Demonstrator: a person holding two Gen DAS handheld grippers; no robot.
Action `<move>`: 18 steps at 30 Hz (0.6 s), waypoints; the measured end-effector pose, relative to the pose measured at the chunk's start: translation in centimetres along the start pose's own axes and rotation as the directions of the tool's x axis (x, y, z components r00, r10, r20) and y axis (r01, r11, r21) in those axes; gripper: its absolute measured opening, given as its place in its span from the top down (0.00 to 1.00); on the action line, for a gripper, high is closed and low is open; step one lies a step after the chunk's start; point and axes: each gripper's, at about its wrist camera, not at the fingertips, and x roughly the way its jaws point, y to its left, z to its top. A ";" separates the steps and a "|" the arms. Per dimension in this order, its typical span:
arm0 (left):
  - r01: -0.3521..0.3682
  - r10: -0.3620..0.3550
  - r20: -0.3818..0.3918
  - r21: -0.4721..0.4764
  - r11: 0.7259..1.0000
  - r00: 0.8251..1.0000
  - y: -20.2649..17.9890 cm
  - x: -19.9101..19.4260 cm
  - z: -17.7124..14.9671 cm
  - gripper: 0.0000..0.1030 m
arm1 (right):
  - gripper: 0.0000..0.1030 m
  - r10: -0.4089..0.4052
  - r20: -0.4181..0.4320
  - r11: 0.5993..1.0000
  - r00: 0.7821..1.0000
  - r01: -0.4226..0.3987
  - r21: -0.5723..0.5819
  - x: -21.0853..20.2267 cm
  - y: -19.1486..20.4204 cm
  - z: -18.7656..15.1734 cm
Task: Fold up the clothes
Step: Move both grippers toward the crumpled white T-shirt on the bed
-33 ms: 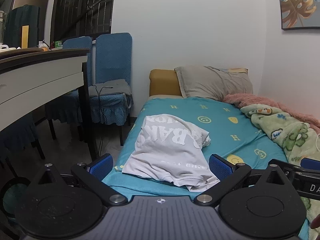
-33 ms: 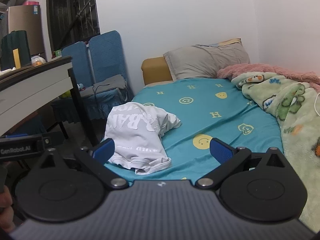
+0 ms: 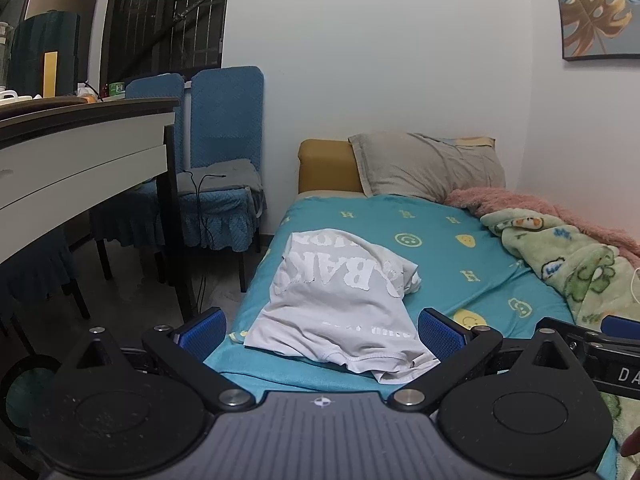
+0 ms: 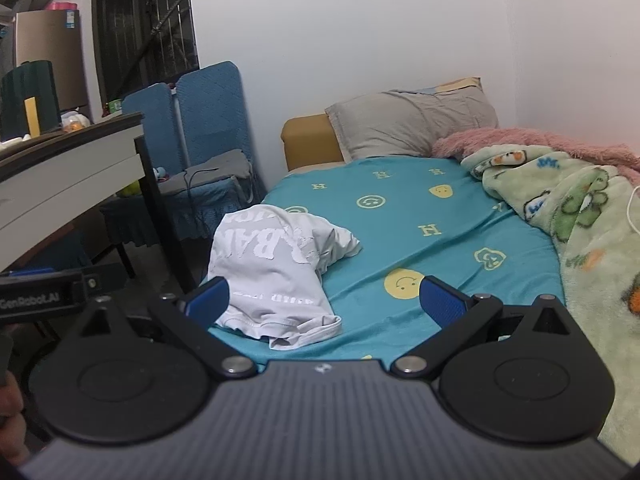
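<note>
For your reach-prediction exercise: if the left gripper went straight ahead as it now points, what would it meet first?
Most likely the crumpled white T-shirt on the bed, lying between the open left gripper fingers; depth is uncertain.

Bedroom in home. Bed with teal sheet printed with yellow smiley faces [image 3: 452, 256] fills corner by white walls. Soft grey pillow [image 3: 428, 168] leans on mustard-yellow headboard [image 3: 326, 166]. Fluffy pink blanket [image 3: 532, 208] and green cartoon-animal blanket [image 3: 576, 264] heaped along wall side. Crumpled white T-shirt with big letters [image 3: 340, 300] lies on sheet. Beside bed: two chairs with blue quilted covers [image 3: 224, 128], white desk with dark top [image 3: 80, 148]. Framed gold-leaf picture [image 3: 596, 8] hangs on wall.
</note>
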 end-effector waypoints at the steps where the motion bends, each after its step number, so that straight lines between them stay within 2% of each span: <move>1: 0.000 0.000 0.004 0.002 1.000 1.000 0.1 -0.2 0.1 0.00 | 0.00 -0.008 0.005 1.000 1.000 0.008 0.003 -0.1 0.2 0.1; 8: -0.002 0.001 0.032 0.015 1.000 0.999 0.8 -1.2 1.1 0.00 | 0.00 -0.065 0.039 0.998 0.997 0.064 0.025 -0.8 1.4 1.0; 12: -0.008 0.007 0.047 0.021 1.000 0.999 1.2 -1.7 1.4 0.00 | 0.00 -0.090 0.059 0.995 0.994 0.087 0.054 -1.4 4.9 1.8; 18: -0.027 0.025 0.066 0.026 0.999 0.998 2.0 -2.2 1.3 0.00 | 0.00 -0.146 0.121 0.983 0.982 0.130 0.133 -1.4 7.8 5.7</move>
